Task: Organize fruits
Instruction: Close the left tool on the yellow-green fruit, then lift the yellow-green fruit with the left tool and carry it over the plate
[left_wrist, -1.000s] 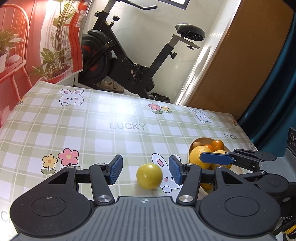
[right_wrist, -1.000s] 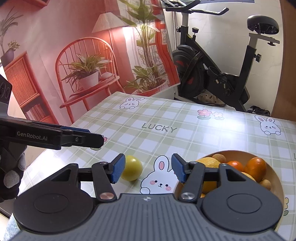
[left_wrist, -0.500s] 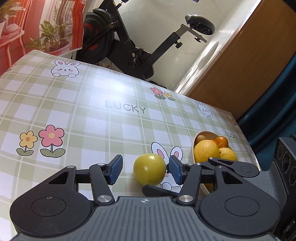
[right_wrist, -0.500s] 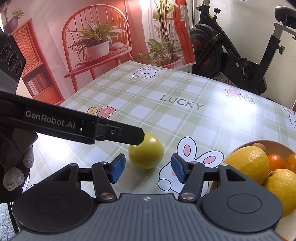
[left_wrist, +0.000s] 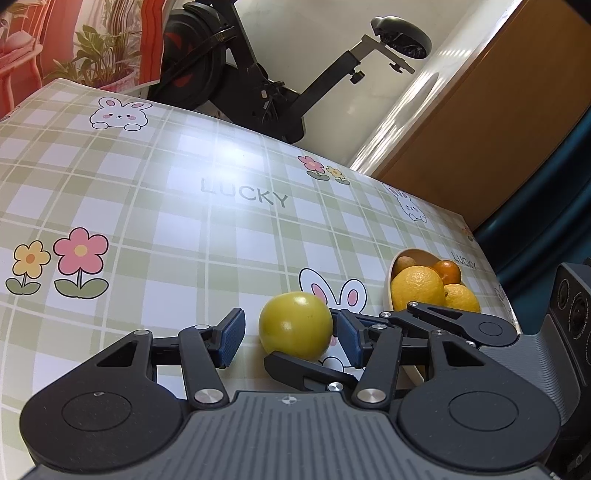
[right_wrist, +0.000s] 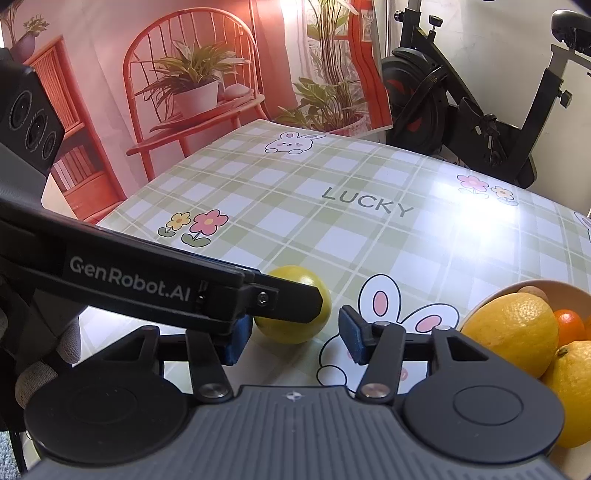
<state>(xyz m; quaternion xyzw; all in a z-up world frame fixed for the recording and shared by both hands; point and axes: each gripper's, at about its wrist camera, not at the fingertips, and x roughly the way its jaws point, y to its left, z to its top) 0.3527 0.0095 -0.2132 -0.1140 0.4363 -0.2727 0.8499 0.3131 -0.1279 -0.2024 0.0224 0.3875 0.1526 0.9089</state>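
Observation:
A yellow-green round fruit (left_wrist: 295, 325) (right_wrist: 295, 314) lies on the checked tablecloth, left of a cream bowl (left_wrist: 386, 291) (right_wrist: 491, 297) that holds lemons and small oranges. My left gripper (left_wrist: 290, 339) is open with the fruit between its blue pads; a gap shows on the left side. My right gripper (right_wrist: 294, 341) is also open, its jaws closing, and the fruit sits between and just beyond its pads. The right gripper's fingers (left_wrist: 306, 369) reach in from the right under the fruit. One left finger (right_wrist: 258, 295) crosses in front of the fruit.
A black exercise bike (left_wrist: 258, 85) (right_wrist: 461, 122) stands past the table's far edge. A printed backdrop with a red chair and plants (right_wrist: 184, 92) is at the left, a wooden door (left_wrist: 480, 110) at the right. A gloved hand (right_wrist: 37, 369) holds the left gripper.
Both grippers came down towards the table and closer to the yellow-green fruit. The right gripper shifted left, so the fruit now sits between its pads, and the left finger crosses in front.

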